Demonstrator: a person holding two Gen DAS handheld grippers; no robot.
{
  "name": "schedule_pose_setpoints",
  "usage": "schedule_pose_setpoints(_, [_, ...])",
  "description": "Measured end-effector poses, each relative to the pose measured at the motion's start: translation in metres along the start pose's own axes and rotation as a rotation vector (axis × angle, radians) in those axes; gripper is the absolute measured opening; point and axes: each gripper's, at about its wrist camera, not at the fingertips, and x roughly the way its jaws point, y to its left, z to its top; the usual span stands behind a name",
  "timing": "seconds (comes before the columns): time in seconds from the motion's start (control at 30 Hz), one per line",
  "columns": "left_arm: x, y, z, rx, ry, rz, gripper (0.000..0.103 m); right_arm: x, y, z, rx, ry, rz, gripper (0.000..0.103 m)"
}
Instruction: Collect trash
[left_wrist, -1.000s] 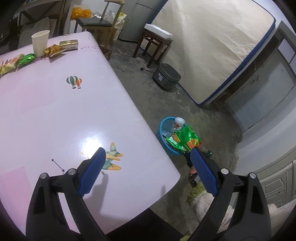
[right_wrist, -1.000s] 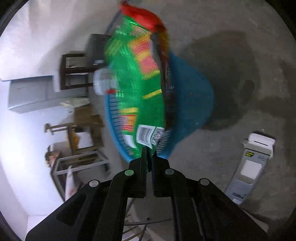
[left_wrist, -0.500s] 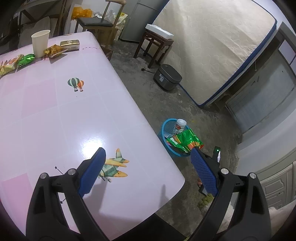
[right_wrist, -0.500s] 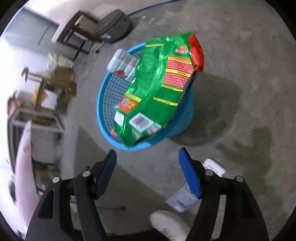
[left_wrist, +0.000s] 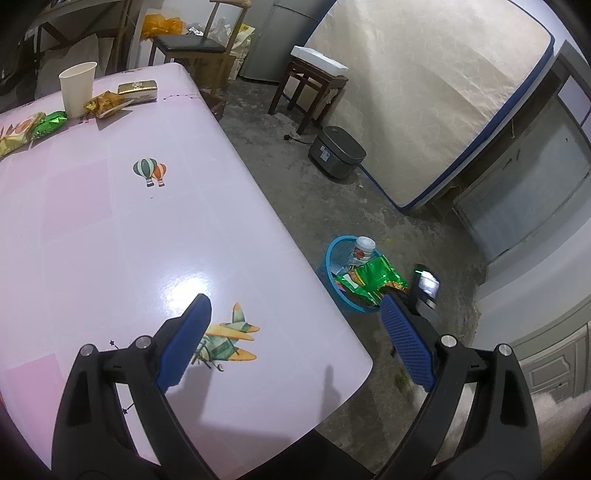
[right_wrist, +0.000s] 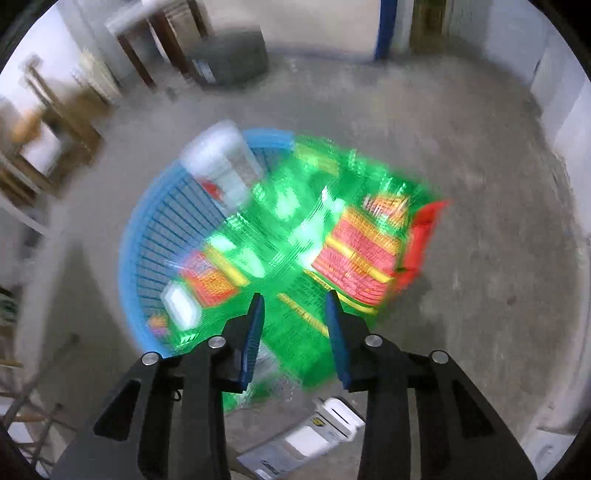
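Concrete floor beside pink desk (left_wrist: 110, 221): green foil snack bag (right_wrist: 295, 240) now lies across blue plastic basket (right_wrist: 147, 258), dropped. Right hand-held gripper (right_wrist: 293, 314) released, jaws just closing, nothing between. Left hand-held gripper (left_wrist: 295, 332) wide, empty. Wrappers (left_wrist: 48, 122) remain on desk.

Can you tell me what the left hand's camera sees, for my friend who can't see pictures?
The left gripper, fingers open and empty, hovers over the corner of a pink table. On the floor beyond sits a blue basket with a green snack bag and bottle in it. A paper cup and wrappers wait at the table's far edge.
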Motion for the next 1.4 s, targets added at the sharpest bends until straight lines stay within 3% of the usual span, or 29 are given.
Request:
schedule_pose_setpoints(0.07, [0.001, 0.000, 0.000, -0.002, 0.004, 0.013, 0.089, 0.034, 0.009, 0.005, 0.002, 0.075, -0.013, 0.026])
schedule_pose_setpoints(0.13, [0.002, 0.003, 0.002, -0.008, 0.007, 0.028, 0.089, 0.050, 0.022, 0.014, -0.020, 0.095, -0.045, 0.025])
schedule_pose_setpoints(0.37, [0.001, 0.013, 0.007, -0.045, 0.002, 0.063, 0.089, 0.125, 0.025, 0.030, 0.079, 0.344, -0.002, 0.019])
schedule_pose_setpoints(0.5, [0.002, 0.014, 0.006, -0.049, 0.004, 0.068, 0.089, 0.127, 0.022, 0.038, 0.078, 0.365, 0.019, 0.019])
schedule_pose_setpoints(0.53, [0.003, 0.014, 0.006, -0.051, 0.005, 0.065, 0.089, 0.120, 0.021, 0.038, 0.085, 0.359, 0.050, 0.021])
schedule_pose_setpoints(0.67, [0.003, 0.013, 0.006, -0.046, 0.008, 0.057, 0.089, 0.076, 0.011, 0.039, 0.058, 0.221, 0.174, 0.052])
schedule_pose_setpoints(0.77, [0.002, 0.011, 0.006, -0.030, 0.001, 0.052, 0.089, 0.034, 0.001, 0.028, 0.064, 0.147, 0.271, 0.061])
schedule_pose_setpoints(0.9, [-0.001, 0.008, 0.003, -0.022, -0.008, 0.041, 0.089, -0.035, -0.023, -0.005, 0.095, 0.024, 0.518, 0.065])
schedule_pose_setpoints(0.97, [-0.003, 0.007, 0.001, -0.022, -0.010, 0.039, 0.089, -0.061, -0.034, -0.029, 0.105, -0.028, 0.570, 0.079])
schedule_pose_setpoints(1.03, [-0.004, 0.007, 0.000, -0.024, -0.011, 0.033, 0.089, -0.068, -0.044, -0.059, 0.124, -0.015, 0.571, 0.082])
schedule_pose_setpoints(1.13, [-0.006, 0.007, -0.001, -0.027, -0.013, 0.024, 0.089, -0.043, -0.053, -0.115, 0.194, 0.104, 0.499, 0.086])
schedule_pose_setpoints(1.27, [-0.010, 0.003, -0.003, -0.019, -0.014, 0.014, 0.089, 0.047, -0.063, -0.194, 0.411, 0.407, 0.311, 0.088])
schedule_pose_setpoints(1.4, [-0.014, 0.004, -0.006, -0.017, -0.012, 0.021, 0.089, 0.106, -0.054, -0.221, 0.509, 0.511, 0.208, 0.088])
